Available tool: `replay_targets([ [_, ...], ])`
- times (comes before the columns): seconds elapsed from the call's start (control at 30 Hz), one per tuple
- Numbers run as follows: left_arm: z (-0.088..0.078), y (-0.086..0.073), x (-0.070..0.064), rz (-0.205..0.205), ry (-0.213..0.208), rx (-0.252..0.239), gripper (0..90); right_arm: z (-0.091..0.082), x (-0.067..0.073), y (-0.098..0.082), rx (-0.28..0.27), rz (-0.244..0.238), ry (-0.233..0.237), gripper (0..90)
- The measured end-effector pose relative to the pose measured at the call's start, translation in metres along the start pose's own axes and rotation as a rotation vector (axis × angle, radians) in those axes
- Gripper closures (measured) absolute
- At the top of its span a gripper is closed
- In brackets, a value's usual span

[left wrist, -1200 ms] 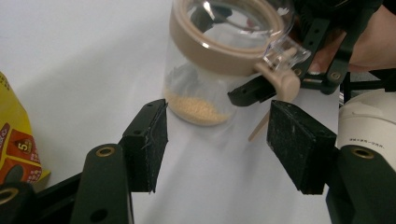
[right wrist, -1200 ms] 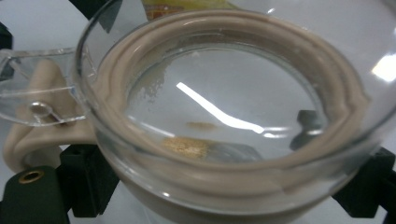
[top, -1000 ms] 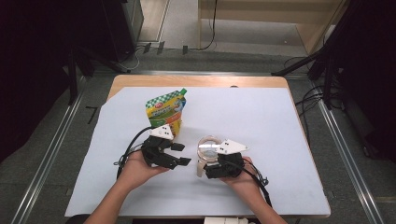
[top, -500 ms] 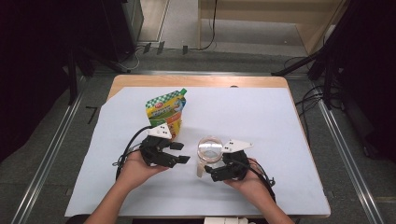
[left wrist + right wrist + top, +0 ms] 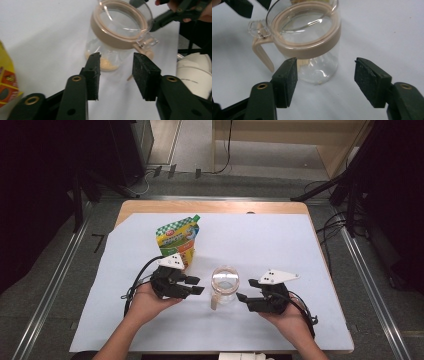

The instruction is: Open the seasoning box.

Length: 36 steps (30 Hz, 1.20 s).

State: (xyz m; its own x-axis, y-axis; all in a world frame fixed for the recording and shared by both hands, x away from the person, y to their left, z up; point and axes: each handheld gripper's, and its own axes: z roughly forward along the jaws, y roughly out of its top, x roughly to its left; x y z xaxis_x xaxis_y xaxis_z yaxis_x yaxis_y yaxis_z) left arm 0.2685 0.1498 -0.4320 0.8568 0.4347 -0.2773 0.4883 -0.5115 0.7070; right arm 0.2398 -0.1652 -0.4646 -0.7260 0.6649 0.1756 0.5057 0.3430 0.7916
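- The clear glass jar with a beige collar and handle (image 5: 224,285) is flanked by both grippers, untouched.
- The left gripper (image 5: 196,285) and right gripper (image 5: 243,290) are seen with jaws spread, just closing on nothing.

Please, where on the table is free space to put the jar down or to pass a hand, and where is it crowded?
Free: the wide bare table cover right of the pouch, up to the far edge, and the strip left of the pouch. Crowded: the near middle, where the jar stands between the left gripper and the right gripper.
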Motion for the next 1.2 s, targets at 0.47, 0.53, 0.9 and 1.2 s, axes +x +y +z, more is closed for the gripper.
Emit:
replay_targets([
  [0.47,0.019,0.003,-0.012,0.071,-0.061,0.081,87.9,0.0,-0.006,0.007,0.019,-0.006,0.056,87.1],
  [0.53,0.021,0.003,-0.012,0.072,-0.055,0.085,88.3,0.0,-0.005,0.007,0.023,-0.01,0.065,90.0],
  [0.9,0.032,0.003,-0.013,0.061,-0.049,0.103,90.0,0.002,0.001,0.007,0.043,-0.028,0.074,90.0],
  [1.2,0.043,0.005,-0.019,0.077,-0.042,0.124,90.0,0.004,-0.002,0.008,0.047,-0.017,0.058,90.0],
])
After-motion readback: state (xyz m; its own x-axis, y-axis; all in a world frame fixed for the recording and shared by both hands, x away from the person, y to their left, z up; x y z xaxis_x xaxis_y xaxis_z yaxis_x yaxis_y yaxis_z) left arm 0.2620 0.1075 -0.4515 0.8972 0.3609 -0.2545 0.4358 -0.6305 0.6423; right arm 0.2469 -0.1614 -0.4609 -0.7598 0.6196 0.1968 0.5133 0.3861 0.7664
